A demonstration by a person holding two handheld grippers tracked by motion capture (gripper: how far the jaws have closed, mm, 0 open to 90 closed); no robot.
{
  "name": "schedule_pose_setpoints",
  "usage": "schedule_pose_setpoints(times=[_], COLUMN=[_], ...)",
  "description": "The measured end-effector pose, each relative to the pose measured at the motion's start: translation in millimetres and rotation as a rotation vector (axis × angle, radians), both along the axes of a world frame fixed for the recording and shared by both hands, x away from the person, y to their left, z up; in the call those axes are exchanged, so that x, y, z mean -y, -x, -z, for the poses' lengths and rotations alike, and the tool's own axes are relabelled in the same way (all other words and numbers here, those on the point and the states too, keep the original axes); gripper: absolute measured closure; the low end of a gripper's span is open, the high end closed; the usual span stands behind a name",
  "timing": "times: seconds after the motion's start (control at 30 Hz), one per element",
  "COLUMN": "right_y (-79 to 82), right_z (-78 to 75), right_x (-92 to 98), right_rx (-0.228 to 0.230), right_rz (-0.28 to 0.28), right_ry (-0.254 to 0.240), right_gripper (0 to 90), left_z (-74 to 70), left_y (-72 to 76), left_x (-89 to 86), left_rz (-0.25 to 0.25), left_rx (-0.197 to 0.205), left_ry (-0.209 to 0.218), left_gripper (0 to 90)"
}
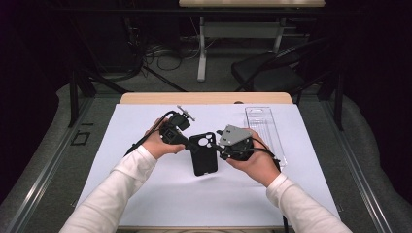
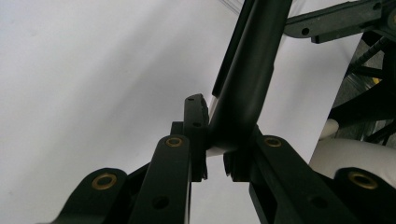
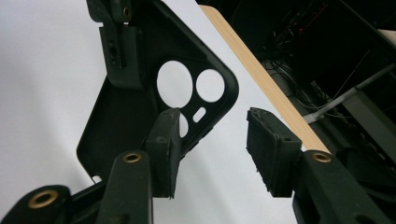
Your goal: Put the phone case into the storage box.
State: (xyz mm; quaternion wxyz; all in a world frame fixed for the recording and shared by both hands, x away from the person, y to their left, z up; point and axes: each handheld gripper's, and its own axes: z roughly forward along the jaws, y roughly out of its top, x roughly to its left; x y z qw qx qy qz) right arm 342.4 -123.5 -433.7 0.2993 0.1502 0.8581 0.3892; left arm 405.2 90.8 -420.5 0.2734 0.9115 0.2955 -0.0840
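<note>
A black phone case [image 1: 203,155] with round camera cut-outs is held just above the white sheet [image 1: 136,194], between the two hands. My left gripper [image 1: 188,143] comes in from the left and is shut on the case's upper left edge; in the left gripper view its jaws [image 2: 215,140] pinch the case's rim [image 2: 247,74]. My right gripper [image 1: 219,145], with a grey plate on top, is at the case's upper right corner. In the right gripper view its pads [image 3: 215,135] stand apart, with the case [image 3: 130,107] beside the left pad and not pressed.
A clear plastic packaging tray [image 1: 265,128] lies on the sheet at the right, just behind the right hand. The table's wooden far edge [image 1: 204,98] runs behind the sheet. Beyond it are a dark chair [image 1: 272,73] and cables on the floor.
</note>
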Motion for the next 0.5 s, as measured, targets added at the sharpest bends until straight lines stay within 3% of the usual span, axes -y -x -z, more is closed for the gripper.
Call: schedule_pose_setpoints(times=[0.5], right_y=[2.5], right_z=[-4.4], right_x=[-4.5], right_rx=[0.052], right_rz=[-0.024], right_ry=[0.066], right_gripper=[65.5], left_z=[4.7], left_y=[1.2], left_x=[9.1], left_rz=[0.025], left_rx=[-0.017], left_ry=[-0.018], left_gripper=[81.3])
